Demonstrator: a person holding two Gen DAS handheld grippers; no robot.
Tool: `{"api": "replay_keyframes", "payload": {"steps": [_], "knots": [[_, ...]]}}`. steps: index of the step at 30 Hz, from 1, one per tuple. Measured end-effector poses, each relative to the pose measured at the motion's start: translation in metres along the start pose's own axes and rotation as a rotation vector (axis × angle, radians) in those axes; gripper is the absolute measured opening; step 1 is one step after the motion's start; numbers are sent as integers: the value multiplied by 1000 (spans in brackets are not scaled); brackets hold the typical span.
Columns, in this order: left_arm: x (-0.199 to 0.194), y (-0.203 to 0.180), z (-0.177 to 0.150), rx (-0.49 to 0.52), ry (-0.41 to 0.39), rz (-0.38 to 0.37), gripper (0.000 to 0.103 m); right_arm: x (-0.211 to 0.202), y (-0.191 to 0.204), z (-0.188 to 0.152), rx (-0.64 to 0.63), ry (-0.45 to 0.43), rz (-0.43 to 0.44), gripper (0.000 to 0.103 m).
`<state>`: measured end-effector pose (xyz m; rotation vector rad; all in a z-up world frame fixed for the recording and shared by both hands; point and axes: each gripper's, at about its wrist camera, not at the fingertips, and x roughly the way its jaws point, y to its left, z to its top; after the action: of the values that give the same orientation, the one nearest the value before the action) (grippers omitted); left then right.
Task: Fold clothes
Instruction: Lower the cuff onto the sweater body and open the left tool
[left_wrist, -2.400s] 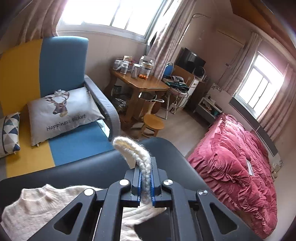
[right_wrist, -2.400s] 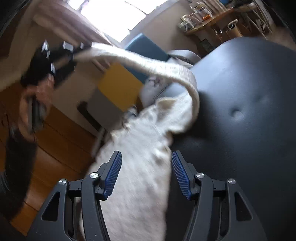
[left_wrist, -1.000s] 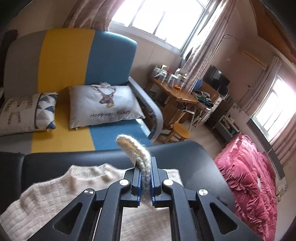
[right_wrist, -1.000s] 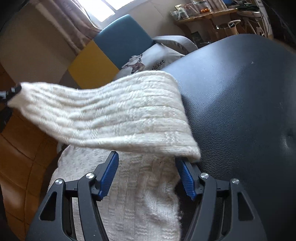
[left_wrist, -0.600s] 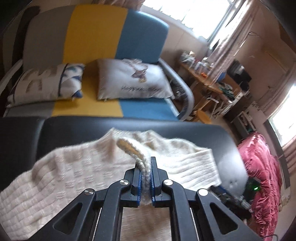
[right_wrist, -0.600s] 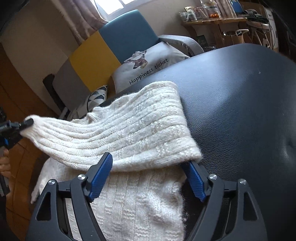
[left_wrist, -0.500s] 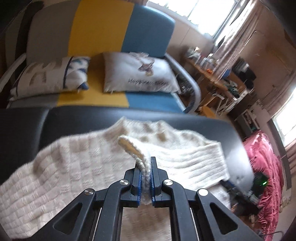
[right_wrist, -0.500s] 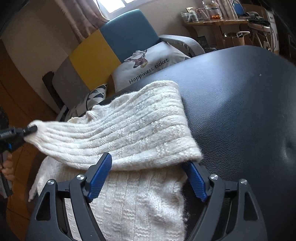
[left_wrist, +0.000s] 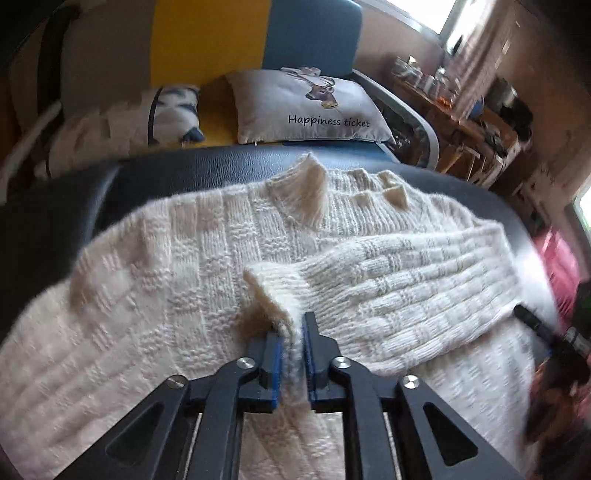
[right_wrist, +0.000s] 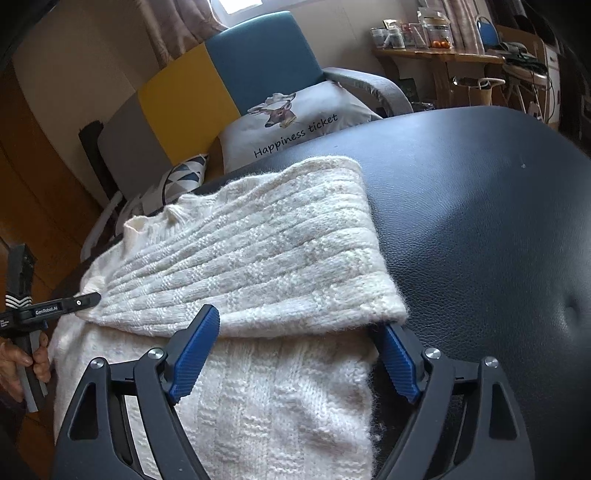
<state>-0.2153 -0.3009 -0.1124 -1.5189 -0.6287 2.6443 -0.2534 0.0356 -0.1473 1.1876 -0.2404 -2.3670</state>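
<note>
Sleeve (left_wrist: 399, 291) now laid flat across sweater (left_wrist: 155, 280), no longer aloft. Left gripper (left_wrist: 291, 343) still pinching cuff; right gripper (right_wrist: 295, 350) spread wide. Release next.

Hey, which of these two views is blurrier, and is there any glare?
Left wrist view: motion blur at the edges, cream knitted sweater soft at left, right edge smeared. Right wrist view: sharper, with window sheen on the black leather surface.
</note>
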Motion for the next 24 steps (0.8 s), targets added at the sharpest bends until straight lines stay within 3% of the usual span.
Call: {"api": "replay_keyframes", "payload": {"steps": [7, 8, 9, 12, 14, 20, 24], "knots": [[8, 12, -8, -17, 9, -12, 22, 5, 7, 0, -47, 18, -35, 90], [5, 13, -7, -25, -8, -21, 19, 6, 8, -1, -52, 19, -38, 90], [2, 14, -6, -32, -27, -29, 6, 6, 8, -1, -56, 20, -41, 90], [-11, 10, -5, -2, -74, -45, 6, 5, 7, -1, -57, 18, -39, 90], [-6, 5, -6, 30, -68, -10, 6, 5, 7, -2, -55, 18, -35, 90], [8, 25, -11, -93, -5, -42, 18, 5, 7, -2, -46, 15, -21, 91], [-14, 40, -15, -141, -67, -9, 18, 4, 5, -2, -39, 12, -9, 92]]}}
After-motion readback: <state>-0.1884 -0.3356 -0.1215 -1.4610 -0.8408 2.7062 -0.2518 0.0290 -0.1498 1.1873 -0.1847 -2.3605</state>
